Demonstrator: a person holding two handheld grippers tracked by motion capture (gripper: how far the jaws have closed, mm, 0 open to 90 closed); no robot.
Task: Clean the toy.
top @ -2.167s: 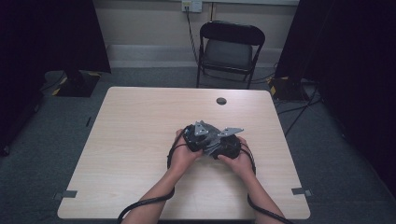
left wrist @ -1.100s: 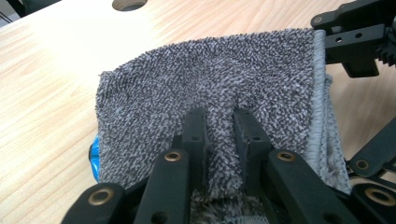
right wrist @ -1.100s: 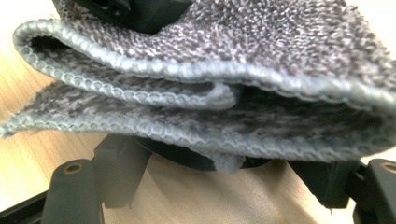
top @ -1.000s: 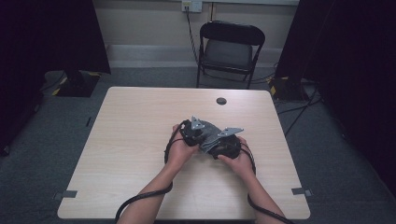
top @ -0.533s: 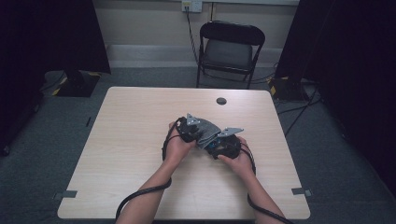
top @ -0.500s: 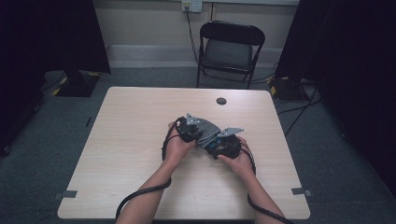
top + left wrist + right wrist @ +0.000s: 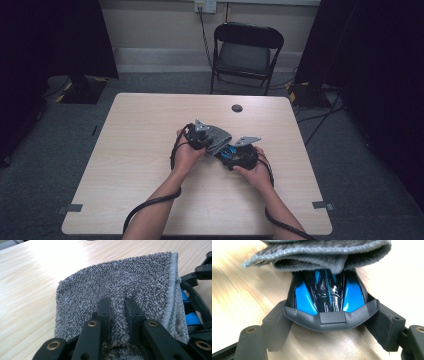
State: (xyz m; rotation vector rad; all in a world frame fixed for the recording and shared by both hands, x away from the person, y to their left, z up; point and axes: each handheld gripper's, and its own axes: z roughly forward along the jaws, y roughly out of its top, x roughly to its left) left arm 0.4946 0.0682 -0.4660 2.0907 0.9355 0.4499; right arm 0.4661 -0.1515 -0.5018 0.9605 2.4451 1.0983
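Left tongs [image 7: 117,307] pinching nubby grey terry cloth [image 7: 120,285] mid-tabletop [image 7: 150,130]; right tongs [image 7: 329,322] clamping glossy blue-black curved object [image 7: 328,297] under cloth's fold. Pale woodgrain laminate; folding chair [image 7: 245,50] standing behind.

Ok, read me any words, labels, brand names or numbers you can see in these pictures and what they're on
No readable text anywhere.
Blue and black object held in the right gripper: small white markings on its glossy centre, too blurred to read.
Grey towel pinched in the left gripper: no label visible.

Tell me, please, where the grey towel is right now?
In the high view, the grey towel lies mid-table, pinched by the left gripper and draped over the blue-and-black object in the right gripper.
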